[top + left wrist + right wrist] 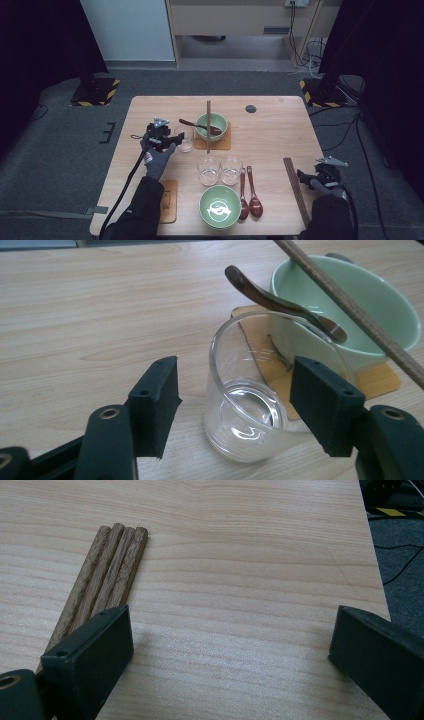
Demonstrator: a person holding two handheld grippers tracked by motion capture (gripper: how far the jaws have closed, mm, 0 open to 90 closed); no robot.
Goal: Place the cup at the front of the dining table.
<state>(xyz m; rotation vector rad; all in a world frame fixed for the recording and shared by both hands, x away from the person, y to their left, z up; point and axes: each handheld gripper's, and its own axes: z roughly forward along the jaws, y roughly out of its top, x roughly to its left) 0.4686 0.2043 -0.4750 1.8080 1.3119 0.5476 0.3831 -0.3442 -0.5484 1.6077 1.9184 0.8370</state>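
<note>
Left tool: held with jaws parted around a glass tumbler; the pad on the view's right is seen against the glass wall, the other pad is clear of it, so the glass is released, not clamped.
Glass tumbler: stood upright on the bench, just beside the wooden coaster under the far green bowl; in the high view it is seen left of that bowl, between the left tool's jaws.
Far green bowl: set on the coaster; a dark wooden spoon is rested in it with its handle over the rim, and a chopstick is laid across the top.
Right tool: held wide open and empty above bare bench near the right edge; nothing is seen between its jaws.
Chopstick bundle: four wooden sticks laid side by side on the bench, partly covered in the right gripper view by that tool's jaw at the left.
Near items: two more glasses, two wooden spoons and a second green bowl are grouped at the bench's near side.
Second coaster: laid at the near left, partly covered by the person's left sleeve.
</note>
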